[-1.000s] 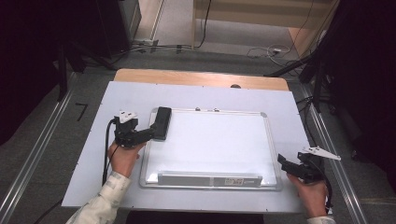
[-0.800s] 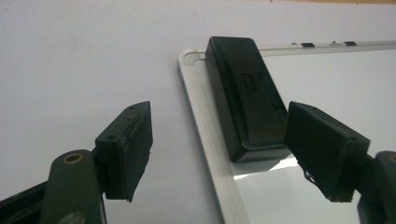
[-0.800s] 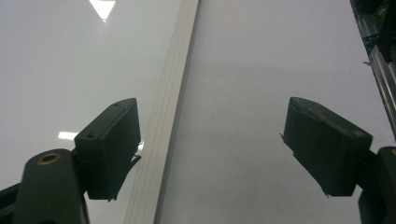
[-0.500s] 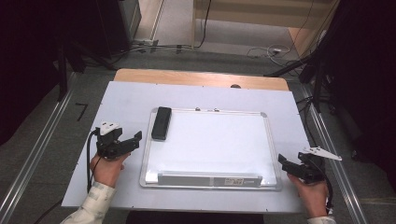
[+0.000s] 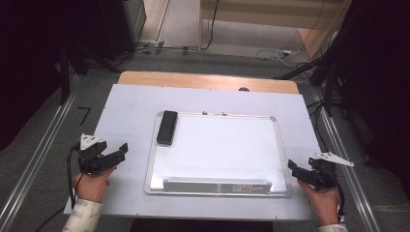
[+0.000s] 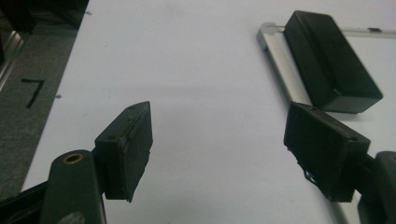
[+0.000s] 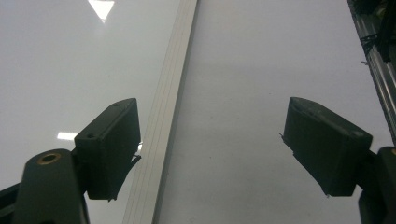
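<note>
Eraser (image 5: 167, 127), a black block, lies on the upper left corner of the whiteboard (image 5: 227, 150), near the middle of the high view, its long side running along the board's left frame. In the left gripper view the same eraser (image 6: 329, 60) sits at the upper right, resting across the silver frame of the whiteboard (image 6: 275, 60), with nothing touching it.

Left gripper (image 5: 99, 157) is at the lower left of the high view, over the pale worktop (image 5: 130, 111) and just beside the board's left edge, well apart from the eraser. Its jaws stand released, about half spread, and in its own view the left gripper (image 6: 219, 154) has only bare worktop (image 6: 187, 70) between the two black pads; they grasp nothing and touch nothing.

Right gripper (image 5: 309, 173) is at the lower right of the high view, by the board's lower right corner. In its own view the right gripper (image 7: 212, 149) has its jaws released and wide apart, straddling the silver frame strip (image 7: 168, 107) of the board from above, with glossy board surface to the left and worktop to the right. Nothing is held between them, and the pads are clear of the frame
</note>
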The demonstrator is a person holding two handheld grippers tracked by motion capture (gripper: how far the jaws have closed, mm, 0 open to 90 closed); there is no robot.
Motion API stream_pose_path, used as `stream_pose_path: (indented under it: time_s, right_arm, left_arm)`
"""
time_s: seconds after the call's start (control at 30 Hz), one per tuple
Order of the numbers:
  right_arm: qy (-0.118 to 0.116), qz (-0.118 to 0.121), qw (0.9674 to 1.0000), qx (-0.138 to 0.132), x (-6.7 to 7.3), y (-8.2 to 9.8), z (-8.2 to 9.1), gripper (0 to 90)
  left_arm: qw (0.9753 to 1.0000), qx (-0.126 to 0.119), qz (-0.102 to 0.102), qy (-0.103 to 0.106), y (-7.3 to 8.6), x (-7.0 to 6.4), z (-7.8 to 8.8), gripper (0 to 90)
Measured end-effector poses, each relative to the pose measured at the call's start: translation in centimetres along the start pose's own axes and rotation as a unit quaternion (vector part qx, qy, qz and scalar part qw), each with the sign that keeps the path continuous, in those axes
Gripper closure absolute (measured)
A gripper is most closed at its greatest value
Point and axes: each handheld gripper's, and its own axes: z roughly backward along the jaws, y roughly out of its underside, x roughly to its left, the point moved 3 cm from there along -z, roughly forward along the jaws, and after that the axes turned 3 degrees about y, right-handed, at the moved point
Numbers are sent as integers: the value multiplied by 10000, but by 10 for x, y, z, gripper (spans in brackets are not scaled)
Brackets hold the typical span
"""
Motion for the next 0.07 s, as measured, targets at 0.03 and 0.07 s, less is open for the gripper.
stream_pose_path:
  time_s: [0.03,0.07]
  right_arm:
    - [-3,10,10000,-2,0,0,0,174]
    - [-2,9,10000,-2,0,0,0,175]
  left_arm:
    - [10000,17,-1,-32,2,2,1,236]
    - [10000,26,18,-57,4,5,1,231]
